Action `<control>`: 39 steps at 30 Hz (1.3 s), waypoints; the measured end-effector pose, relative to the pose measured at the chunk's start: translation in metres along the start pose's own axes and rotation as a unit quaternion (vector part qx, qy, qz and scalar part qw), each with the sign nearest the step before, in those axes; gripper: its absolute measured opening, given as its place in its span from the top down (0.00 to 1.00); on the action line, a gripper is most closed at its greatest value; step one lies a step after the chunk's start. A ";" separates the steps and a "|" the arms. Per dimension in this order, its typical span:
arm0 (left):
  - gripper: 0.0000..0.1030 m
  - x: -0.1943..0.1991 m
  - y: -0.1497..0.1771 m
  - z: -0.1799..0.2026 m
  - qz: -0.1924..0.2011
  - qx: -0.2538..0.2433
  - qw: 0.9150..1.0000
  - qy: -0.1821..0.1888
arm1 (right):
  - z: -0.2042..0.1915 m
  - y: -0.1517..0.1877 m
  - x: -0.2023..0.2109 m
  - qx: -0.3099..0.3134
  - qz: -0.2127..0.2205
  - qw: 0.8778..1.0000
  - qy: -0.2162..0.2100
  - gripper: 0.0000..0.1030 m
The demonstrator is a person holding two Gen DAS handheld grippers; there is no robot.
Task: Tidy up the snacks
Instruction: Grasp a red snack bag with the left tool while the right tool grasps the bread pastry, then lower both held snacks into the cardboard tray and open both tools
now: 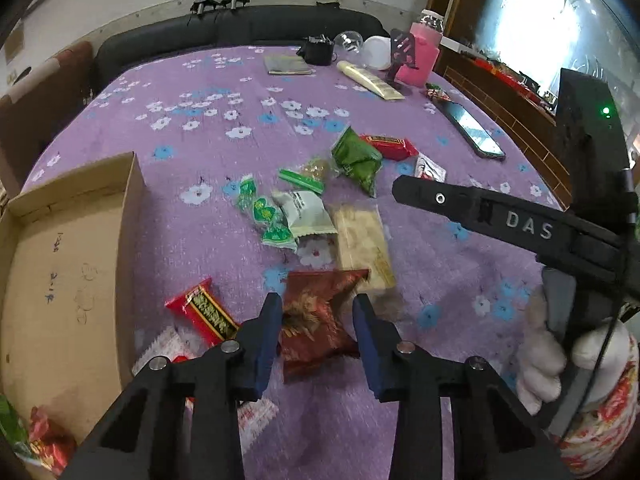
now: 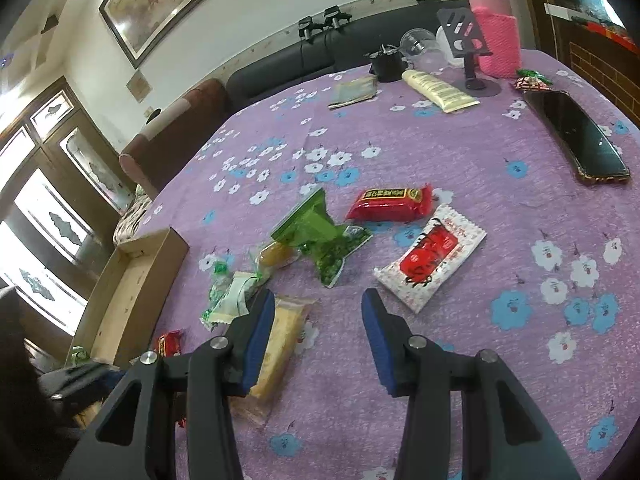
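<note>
Left gripper (image 1: 316, 344) spread wide, straddling a dark red crinkled foil snack packet (image 1: 320, 320) flat on the purple floral tablecloth (image 1: 420, 248); judged light, soft, slippery, best pinched mid-body; right gripper (image 2: 318, 340) released, empty.

Cardboard box (image 1: 68, 264) cut off leftward

Counter cloth (image 2: 460, 152) is purple with white and blue flowers all over. Box (image 1: 68, 264) is plain brown cardboard. Snacks: dark red foil pack (image 1: 320, 320), bright red bar (image 2: 390, 200) with gold print, green pouch (image 2: 320, 236), white packet (image 2: 432, 256) with a red picture. Bottle (image 2: 496, 36) wears a pink knit sleeve. Claws have blue pads (image 2: 258, 344) on black.
</note>
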State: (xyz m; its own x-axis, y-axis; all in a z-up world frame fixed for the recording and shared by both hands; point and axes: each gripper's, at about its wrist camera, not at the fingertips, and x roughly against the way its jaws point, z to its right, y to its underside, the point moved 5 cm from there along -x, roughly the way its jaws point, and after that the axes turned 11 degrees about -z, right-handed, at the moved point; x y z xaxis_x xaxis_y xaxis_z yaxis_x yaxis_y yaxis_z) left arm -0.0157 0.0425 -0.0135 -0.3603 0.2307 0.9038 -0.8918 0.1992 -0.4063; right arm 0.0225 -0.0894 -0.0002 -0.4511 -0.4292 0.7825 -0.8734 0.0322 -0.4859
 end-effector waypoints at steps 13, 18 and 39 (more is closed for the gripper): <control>0.71 0.008 0.006 -0.002 0.022 0.035 0.999 0.014 | -0.001 0.002 -0.004 -0.003 -0.011 1.000 -0.010 0.57; 0.71 0.039 0.020 -0.011 0.052 0.061 0.996 0.036 | -0.015 0.009 -0.016 0.028 -0.041 0.998 -0.030 0.57; 0.71 0.123 0.084 -0.087 0.136 0.151 0.978 0.057 | -0.066 0.035 -0.037 0.120 -0.076 0.978 0.153 0.69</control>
State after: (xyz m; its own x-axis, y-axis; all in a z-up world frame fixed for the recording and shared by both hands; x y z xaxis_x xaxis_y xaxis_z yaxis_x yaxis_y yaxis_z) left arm -0.1109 0.1705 0.0517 -0.5776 0.3435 0.7405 -0.8137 -0.1696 -0.5560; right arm -0.0031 -0.0130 -0.0205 -0.3853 -0.1214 0.9148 -0.8829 -0.2397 -0.4037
